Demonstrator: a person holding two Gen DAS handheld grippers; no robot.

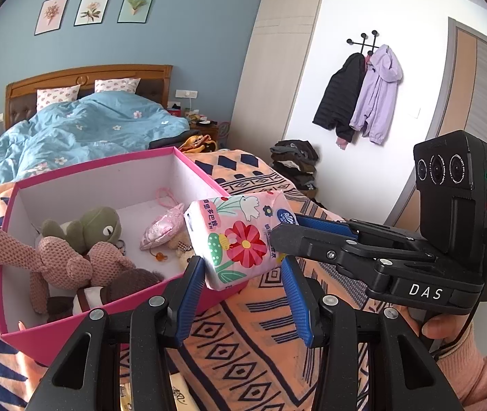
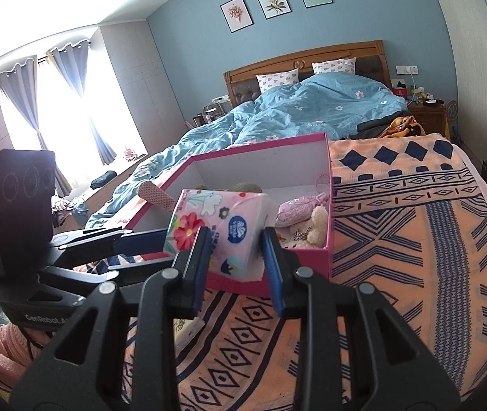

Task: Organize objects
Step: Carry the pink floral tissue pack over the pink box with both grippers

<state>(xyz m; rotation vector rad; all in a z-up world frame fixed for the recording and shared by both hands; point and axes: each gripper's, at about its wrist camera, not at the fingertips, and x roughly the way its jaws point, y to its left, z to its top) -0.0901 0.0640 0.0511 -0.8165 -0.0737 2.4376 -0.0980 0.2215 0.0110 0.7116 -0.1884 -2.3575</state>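
A pink floral tissue pack [image 1: 240, 236] hangs in the air at the near right corner of the open pink box [image 1: 82, 171]. My right gripper [image 2: 234, 239] is shut on the tissue pack [image 2: 216, 229], its fingers clamping the pack's end. It enters the left wrist view from the right [image 1: 287, 236]. My left gripper [image 1: 243, 274] stands open with the pack's lower corner between its blue pads, and no firm squeeze shows. It appears in the right wrist view at the left [image 2: 147, 239]. The box [image 2: 329, 178] holds plush toys [image 1: 82, 257] and a pink pouch [image 1: 163, 229].
The box rests on an orange patterned blanket [image 2: 414, 239] over the bed. A blue duvet [image 1: 82, 130] lies behind. A folded clothes pile [image 1: 294, 164] stands on the floor at the right. Another packet [image 2: 188, 332] lies on the blanket under the grippers.
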